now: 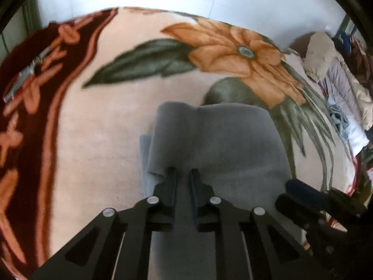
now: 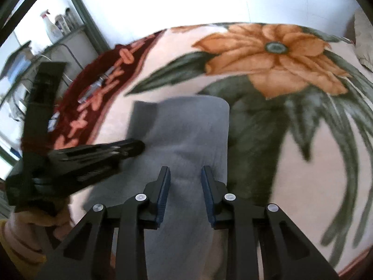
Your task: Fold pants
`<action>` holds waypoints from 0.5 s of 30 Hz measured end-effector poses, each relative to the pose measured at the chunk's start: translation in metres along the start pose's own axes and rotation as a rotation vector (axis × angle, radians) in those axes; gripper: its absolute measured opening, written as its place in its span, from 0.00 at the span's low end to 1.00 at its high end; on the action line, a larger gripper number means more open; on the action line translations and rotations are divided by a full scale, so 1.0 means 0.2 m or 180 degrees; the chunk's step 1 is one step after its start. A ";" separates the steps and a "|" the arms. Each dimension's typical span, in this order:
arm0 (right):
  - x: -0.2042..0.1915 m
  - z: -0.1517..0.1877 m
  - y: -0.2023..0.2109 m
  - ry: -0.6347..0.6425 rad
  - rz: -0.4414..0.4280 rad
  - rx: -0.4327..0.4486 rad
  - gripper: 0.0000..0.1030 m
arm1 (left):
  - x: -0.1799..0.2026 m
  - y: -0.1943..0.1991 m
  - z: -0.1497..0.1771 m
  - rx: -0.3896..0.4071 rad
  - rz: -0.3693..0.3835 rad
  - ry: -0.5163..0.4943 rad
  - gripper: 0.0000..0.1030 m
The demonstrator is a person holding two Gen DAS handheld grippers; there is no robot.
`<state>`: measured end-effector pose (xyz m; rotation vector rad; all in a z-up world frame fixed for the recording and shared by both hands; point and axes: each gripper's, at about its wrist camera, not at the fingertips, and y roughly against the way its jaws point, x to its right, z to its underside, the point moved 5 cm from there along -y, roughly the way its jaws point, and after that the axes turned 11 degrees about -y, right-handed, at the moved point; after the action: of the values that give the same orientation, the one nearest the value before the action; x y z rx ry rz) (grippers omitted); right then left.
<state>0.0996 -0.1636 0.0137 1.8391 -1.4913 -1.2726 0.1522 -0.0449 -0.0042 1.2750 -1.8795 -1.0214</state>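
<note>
Pants [image 1: 216, 140] sit folded, grey, mid-blanket [image 1: 100, 140], just below the orange flower [image 1: 235, 53]. Left wrist view: left gripper [image 1: 183, 172] nearly closed, fingers pinching a raised fold of the grey fabric at its near-left edge; clothes pile [image 1: 338, 88] at far right, unseen in the other view. Right wrist view: right gripper [image 2: 185, 175] spread, blue pads [image 2: 164, 191] apart over the cloth, nothing pinched; shelf with bottles [image 2: 58, 25] only here.

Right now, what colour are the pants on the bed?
Plain grey pants, clearest in the right wrist view.
</note>
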 end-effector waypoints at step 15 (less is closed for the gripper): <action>-0.11 0.22 0.21 0.0130 0.0047 0.0012 0.27 | 0.07 0.28 0.30 0.0013 0.0012 -0.0005 0.37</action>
<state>0.0413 -0.1473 0.0342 1.8420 -1.4841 -1.2188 0.0721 -0.0297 0.0159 1.2727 -1.8854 -1.0174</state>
